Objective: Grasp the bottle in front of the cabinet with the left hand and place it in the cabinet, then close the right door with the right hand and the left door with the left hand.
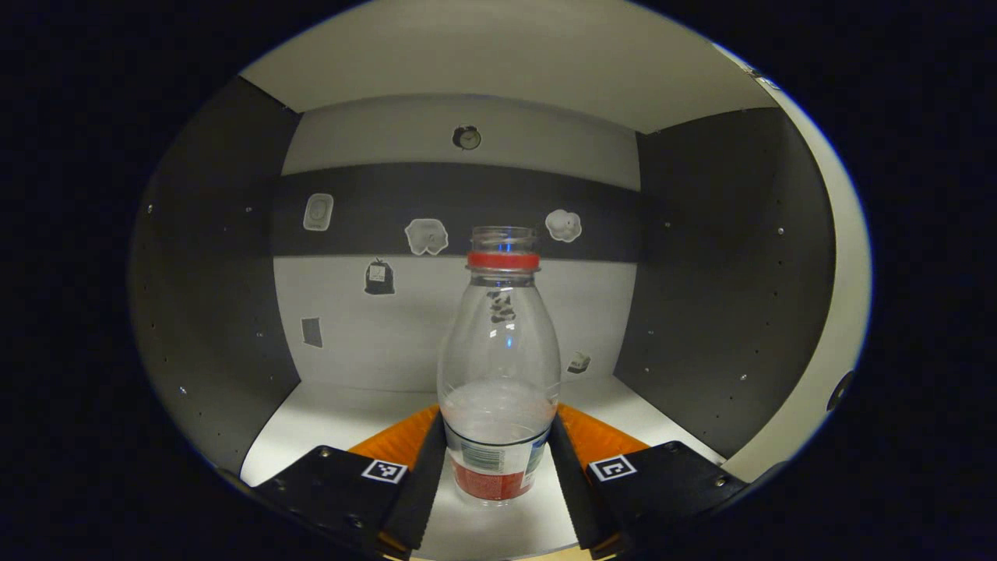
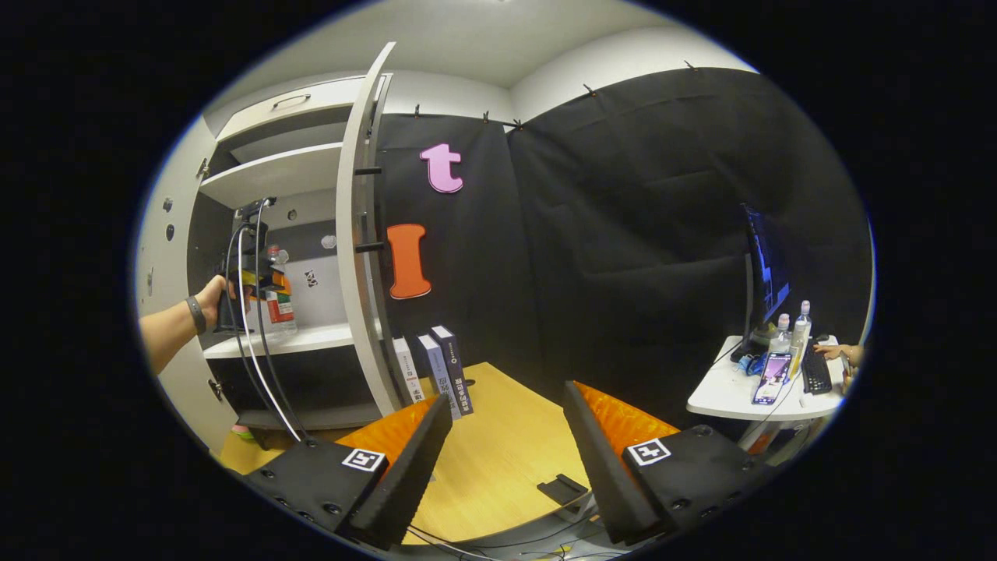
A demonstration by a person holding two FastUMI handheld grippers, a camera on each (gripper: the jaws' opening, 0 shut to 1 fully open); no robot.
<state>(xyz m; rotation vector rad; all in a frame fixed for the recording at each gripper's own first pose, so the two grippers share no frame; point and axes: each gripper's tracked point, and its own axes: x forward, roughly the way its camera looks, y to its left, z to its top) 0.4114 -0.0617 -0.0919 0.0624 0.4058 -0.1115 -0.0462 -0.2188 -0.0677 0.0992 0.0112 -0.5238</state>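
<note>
Bottle [image 1: 498,366] upright on the white shelf [image 1: 350,405] inside the cabinet [image 1: 210,296], clear, capless, red ring at the neck, label low on the body partly hidden behind the fingers. Held between the two fingers of the left gripper [image 1: 498,475], both pressing its lower sides. Base of the bottle seems to sit on the shelf, though contact hard to confirm. Small stickers [image 1: 426,235] on the back wall, pictures too small to make out; one blurred through the bottle's neck.

From the right gripper view: same bottle [image 2: 278,300] seen far off in the cabinet [image 2: 257,234], mostly covered by the left gripper [image 2: 249,284] and a hand [image 2: 212,296] with a wristband; cables [image 2: 261,366] hanging down from it. Right door [image 2: 358,234] standing open, edge-on to the camera. Boxes [image 2: 436,370] upright just beside the door's foot on a wooden table [image 2: 498,452]. Right gripper [image 2: 506,460] low over that table, jaws wide, nothing between them. Far right, a small white desk [image 2: 724,397] with monitor [image 2: 763,280], keyboard and bottles, partly cut off at the edge
</note>
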